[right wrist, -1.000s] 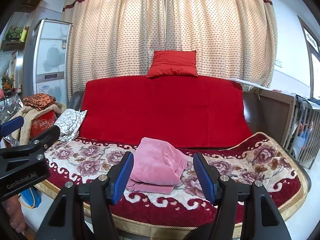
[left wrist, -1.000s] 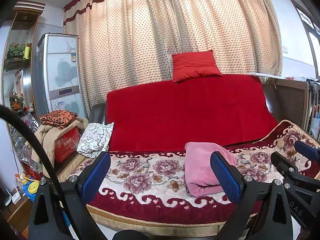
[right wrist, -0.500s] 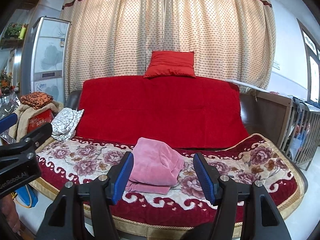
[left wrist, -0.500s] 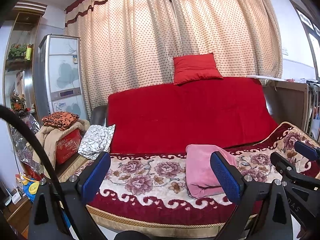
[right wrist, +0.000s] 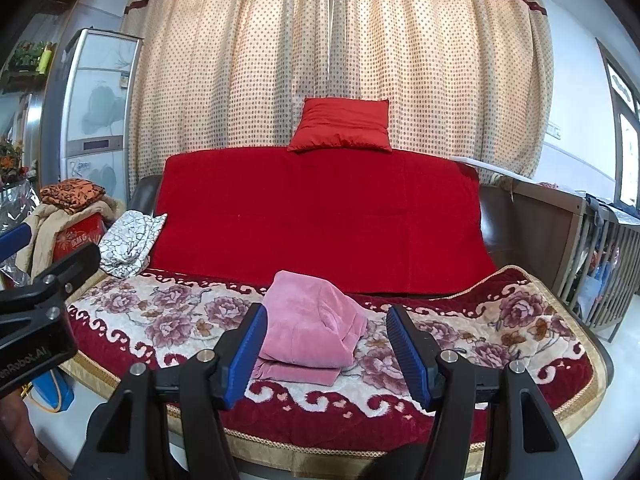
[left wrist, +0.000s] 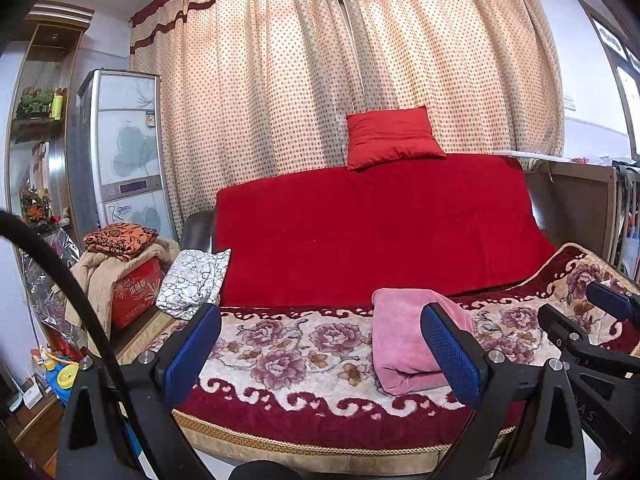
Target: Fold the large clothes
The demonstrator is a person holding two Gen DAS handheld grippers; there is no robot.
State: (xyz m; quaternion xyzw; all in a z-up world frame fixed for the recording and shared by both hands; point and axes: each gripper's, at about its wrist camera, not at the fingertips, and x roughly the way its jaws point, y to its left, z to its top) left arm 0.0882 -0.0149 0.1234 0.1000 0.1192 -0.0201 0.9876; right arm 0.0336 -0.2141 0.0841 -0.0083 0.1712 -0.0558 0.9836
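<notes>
Lying folded on the sofa (right wrist: 520, 320), the pink garment (right wrist: 312, 332) shows stacked layers only rightward; both jaws apart.

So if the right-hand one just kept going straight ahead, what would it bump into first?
Most likely the folded pink garment lying on the floral sofa blanket; it sits between the open jaws of the right gripper, though depth is unclear.

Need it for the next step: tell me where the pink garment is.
The pink garment lies folded on the floral sofa cover, mid-seat below the red cushion, framed by the open right gripper.

One pink garment (right wrist: 310, 328), two claws (right wrist: 328, 354) (left wrist: 320, 354)
</notes>
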